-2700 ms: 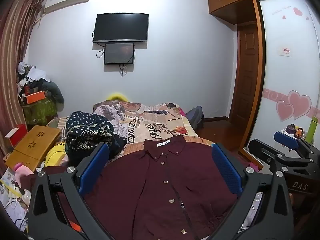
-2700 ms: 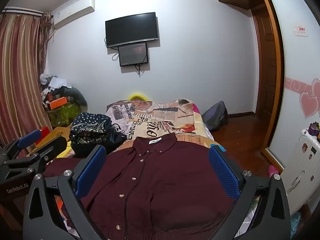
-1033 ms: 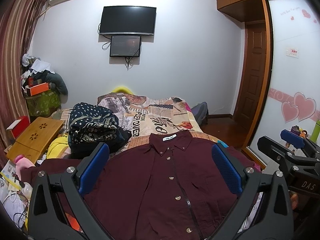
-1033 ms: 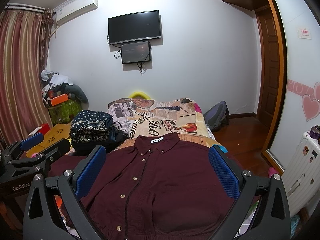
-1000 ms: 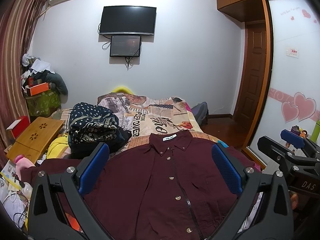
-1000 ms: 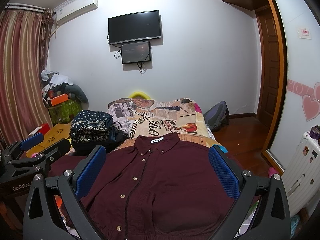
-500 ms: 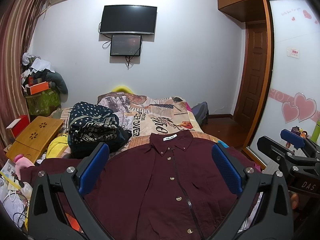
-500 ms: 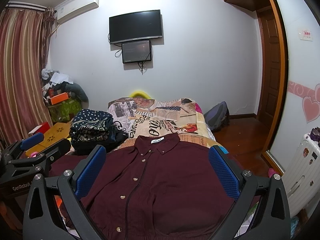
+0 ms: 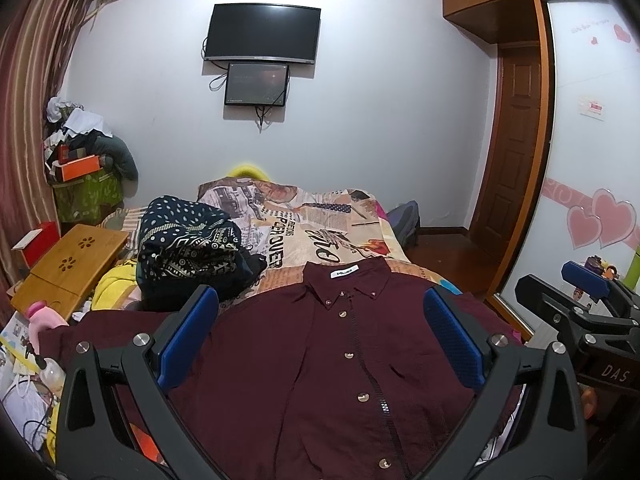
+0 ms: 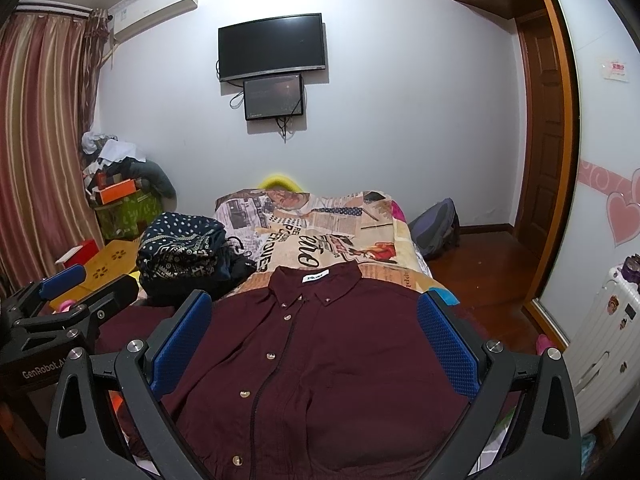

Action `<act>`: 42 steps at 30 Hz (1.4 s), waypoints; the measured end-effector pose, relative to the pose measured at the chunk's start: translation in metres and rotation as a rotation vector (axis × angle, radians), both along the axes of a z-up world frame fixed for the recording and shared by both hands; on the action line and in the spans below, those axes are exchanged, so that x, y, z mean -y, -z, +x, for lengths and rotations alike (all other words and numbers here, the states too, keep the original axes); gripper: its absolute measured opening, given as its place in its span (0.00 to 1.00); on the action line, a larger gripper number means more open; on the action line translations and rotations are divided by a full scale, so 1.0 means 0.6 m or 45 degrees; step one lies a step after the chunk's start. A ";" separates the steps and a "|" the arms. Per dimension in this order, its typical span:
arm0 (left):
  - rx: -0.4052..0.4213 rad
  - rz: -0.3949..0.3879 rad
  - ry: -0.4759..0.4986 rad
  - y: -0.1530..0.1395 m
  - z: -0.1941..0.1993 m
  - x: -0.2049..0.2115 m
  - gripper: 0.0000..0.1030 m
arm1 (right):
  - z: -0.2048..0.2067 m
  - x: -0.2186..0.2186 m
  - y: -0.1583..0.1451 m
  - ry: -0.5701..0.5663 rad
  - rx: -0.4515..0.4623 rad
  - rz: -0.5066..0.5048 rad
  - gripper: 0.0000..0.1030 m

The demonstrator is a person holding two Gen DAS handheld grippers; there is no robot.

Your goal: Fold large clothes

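Observation:
A dark maroon button-up shirt (image 9: 320,360) (image 10: 328,352) lies flat and face up on the bed, collar toward the far wall, sleeves spread to the sides. My left gripper (image 9: 320,312) hovers above its near part, open, nothing between the blue pads (image 9: 188,336). My right gripper (image 10: 314,312) is likewise open and empty over the shirt. In the left wrist view the right gripper (image 9: 576,292) shows at the right edge; in the right wrist view the left gripper (image 10: 68,292) shows at the left edge.
A pile of folded dark patterned clothes (image 9: 188,248) (image 10: 184,252) sits left of the collar on the printed bedspread (image 9: 320,224). A wooden lap table (image 9: 68,264), a cluttered corner, a backpack (image 10: 436,228), a wardrobe (image 9: 592,160) and a white suitcase (image 10: 600,340) surround the bed.
Both grippers have risen or tilted slightly, so the shirt sits a bit lower and more fully in view. Both stay open; the shirt has not moved.

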State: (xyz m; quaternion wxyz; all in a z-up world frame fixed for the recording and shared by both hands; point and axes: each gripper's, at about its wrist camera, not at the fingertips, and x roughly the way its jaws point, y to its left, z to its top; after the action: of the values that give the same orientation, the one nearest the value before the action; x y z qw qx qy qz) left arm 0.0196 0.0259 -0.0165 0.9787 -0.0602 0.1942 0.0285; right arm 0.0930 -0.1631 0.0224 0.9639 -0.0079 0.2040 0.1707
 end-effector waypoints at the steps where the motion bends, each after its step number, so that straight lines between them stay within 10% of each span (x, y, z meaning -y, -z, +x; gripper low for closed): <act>1: -0.003 -0.002 -0.002 0.000 0.001 -0.001 1.00 | 0.002 0.000 0.000 0.000 -0.002 -0.003 0.99; 16: -0.039 -0.034 -0.180 0.016 0.050 -0.092 1.00 | 0.057 -0.017 0.016 0.023 -0.064 -0.064 0.99; 31: -0.227 -0.148 -0.783 0.105 0.057 -0.406 1.00 | 0.164 -0.056 0.056 0.047 -0.200 -0.133 0.99; 42: -0.459 -0.857 -0.916 0.328 -0.006 -0.663 0.88 | 0.209 -0.093 0.092 0.002 -0.304 -0.184 0.99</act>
State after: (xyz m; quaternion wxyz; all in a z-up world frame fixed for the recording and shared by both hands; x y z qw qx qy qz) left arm 0.0157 0.4238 -0.2134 0.7847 -0.4282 0.3249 0.3087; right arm 0.2183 -0.1074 -0.0328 0.9299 -0.0569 0.3289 0.1547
